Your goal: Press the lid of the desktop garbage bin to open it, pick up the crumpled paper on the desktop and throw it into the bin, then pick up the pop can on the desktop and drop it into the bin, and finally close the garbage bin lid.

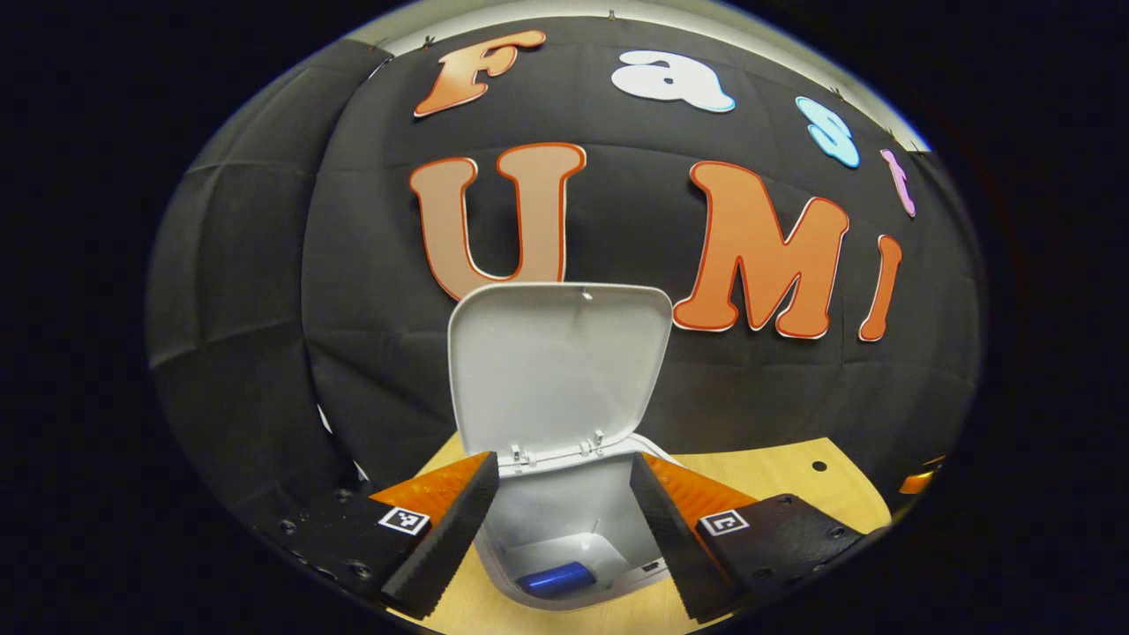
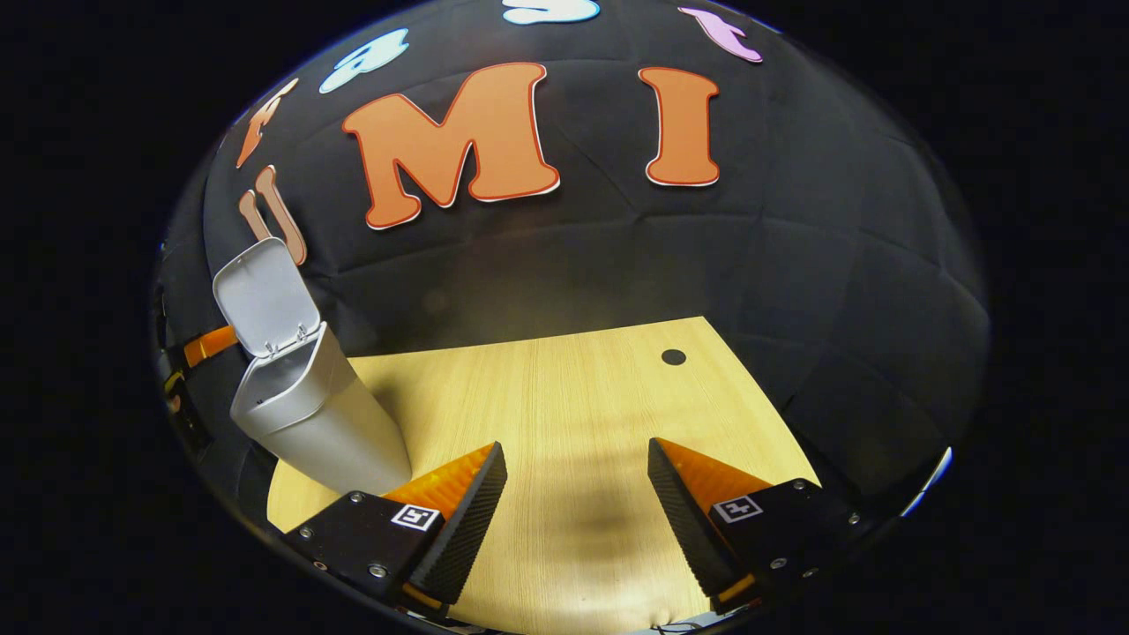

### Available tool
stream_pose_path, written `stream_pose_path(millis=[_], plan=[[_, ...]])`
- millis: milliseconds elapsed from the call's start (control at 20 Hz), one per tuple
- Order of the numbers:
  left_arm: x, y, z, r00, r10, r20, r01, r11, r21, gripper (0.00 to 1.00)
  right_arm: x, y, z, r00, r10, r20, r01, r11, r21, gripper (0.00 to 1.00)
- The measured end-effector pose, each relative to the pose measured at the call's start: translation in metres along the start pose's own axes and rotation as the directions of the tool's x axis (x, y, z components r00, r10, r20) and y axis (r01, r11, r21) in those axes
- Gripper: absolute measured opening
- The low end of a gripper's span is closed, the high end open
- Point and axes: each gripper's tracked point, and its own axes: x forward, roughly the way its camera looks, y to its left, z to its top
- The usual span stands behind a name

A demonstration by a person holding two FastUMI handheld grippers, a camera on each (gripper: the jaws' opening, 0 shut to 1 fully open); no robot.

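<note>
Two grippers are hovering over the wooden desktop [image 2: 573,414], and both are standing with their fingers spread wide, holding nothing. The left gripper [image 1: 564,529] is hanging directly above the white garbage bin [image 1: 564,520], its two fingers framing the bin's mouth on either side without touching it. The bin's lid [image 1: 560,366] is standing fully up on its hinge at the back rim, its pale inner face turned toward the gripper. Down at the bottom of the bin, a blue pop can [image 1: 556,579] is lying on its side; the crumpled paper cannot be made out beside it.

In the right gripper view, the right gripper [image 2: 578,511] is sitting over the bare middle of the desktop, well apart from the bin [image 2: 309,414], which is standing near the desktop's left edge with its lid [image 2: 263,295] tipped back toward the black cloth wall [image 2: 794,265]. A small dark hole [image 2: 673,356] is showing in the wood near the far right corner of the desktop.
</note>
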Motion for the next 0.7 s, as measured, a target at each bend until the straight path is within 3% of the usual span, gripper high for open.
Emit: stream_pose_path(millis=[300,550,700], plan=[[-0.007,-0.007,0.056,0.996,-0.068,0.063,0.066,0.997,0.029,0.94,-0.002,0.006,0.000,1.000,0.027,0.001,-0.027,0.999,0.021,0.97],[0.021,0.020,0.159,0.984,-0.002,0.177,-0.016,0.995,0.100,0.94,-0.007,0.006,0.002,0.999,0.044,0.010,-0.045,0.998,0.040,0.97],[0.048,0.023,0.188,0.988,-0.001,0.157,-0.021,0.991,0.136,0.94,-0.009,0.003,0.003,0.999,0.046,0.012,-0.046,0.998,0.052,0.96]])
